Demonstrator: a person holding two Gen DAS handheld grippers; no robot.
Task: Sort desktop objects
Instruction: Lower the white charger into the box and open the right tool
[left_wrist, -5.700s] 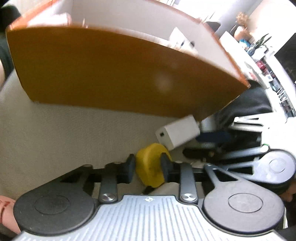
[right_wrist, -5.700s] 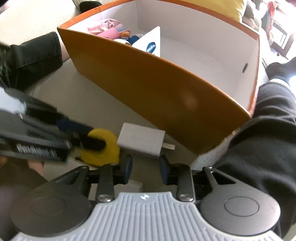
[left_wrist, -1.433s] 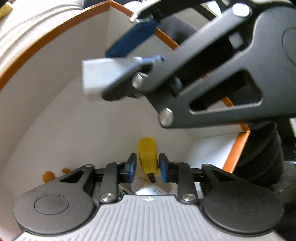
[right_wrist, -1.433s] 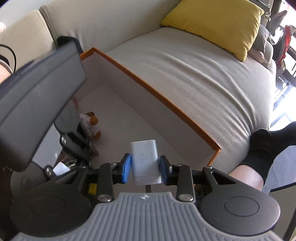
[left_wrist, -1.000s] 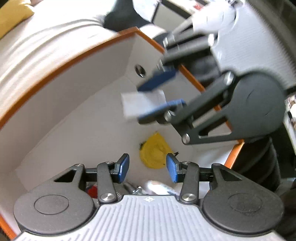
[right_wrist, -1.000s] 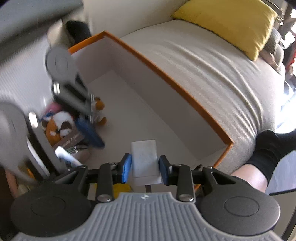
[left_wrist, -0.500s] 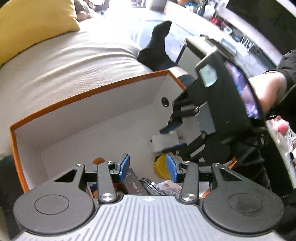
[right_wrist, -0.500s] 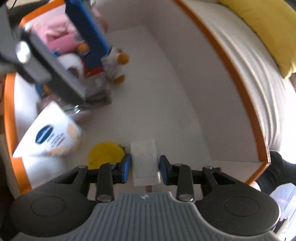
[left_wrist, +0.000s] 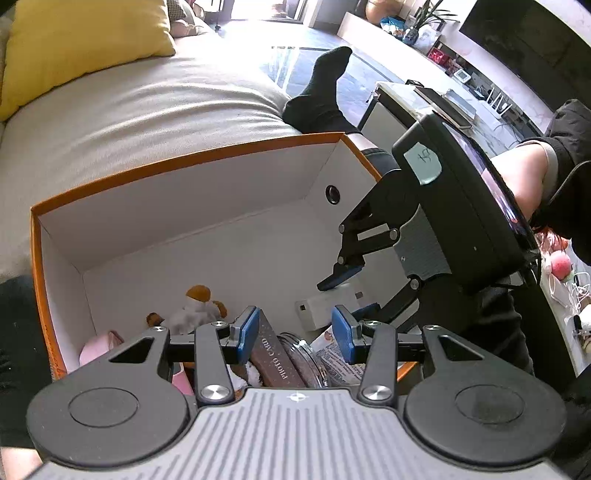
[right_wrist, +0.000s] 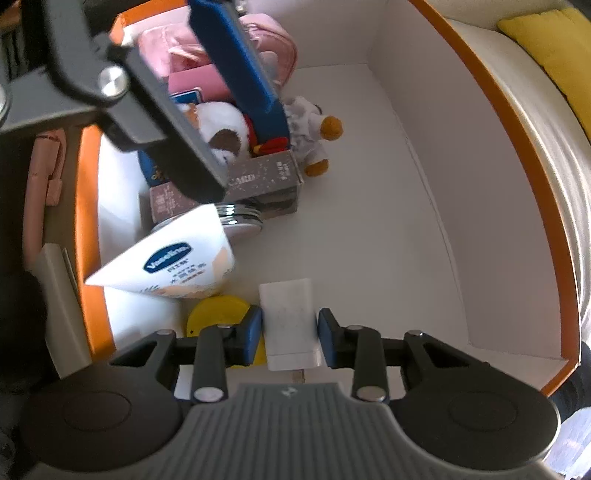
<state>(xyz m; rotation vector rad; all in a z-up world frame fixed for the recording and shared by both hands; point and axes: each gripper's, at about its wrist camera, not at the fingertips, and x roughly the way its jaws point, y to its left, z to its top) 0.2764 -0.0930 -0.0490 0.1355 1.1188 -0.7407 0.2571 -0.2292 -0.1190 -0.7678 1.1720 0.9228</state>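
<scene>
R gripper (right_wrist: 290, 334): jaws clamped on white charger (right_wrist: 289, 320), pads on both long sides, held low in the orange box (right_wrist: 524, 122) w/ white lining. Yellow tape measure (right_wrist: 218, 314) just left of the jaws, on box floor. Lotion tube (right_wrist: 173, 266) beyond-left; silver-lid jar (right_wrist: 240, 223), card box (right_wrist: 264, 177) and plush toys (right_wrist: 314, 129) farther ahead. L gripper (left_wrist: 294, 334): jaws parted, nothing between pads, hovering above the cluttered end of box. Box sits on beige sofa cushion (left_wrist: 129, 110); yellow pillow (left_wrist: 74, 40) at far left. Beyond: person's black-socked foot (left_wrist: 321, 92), bright floor, white counter w/ clutter.
</scene>
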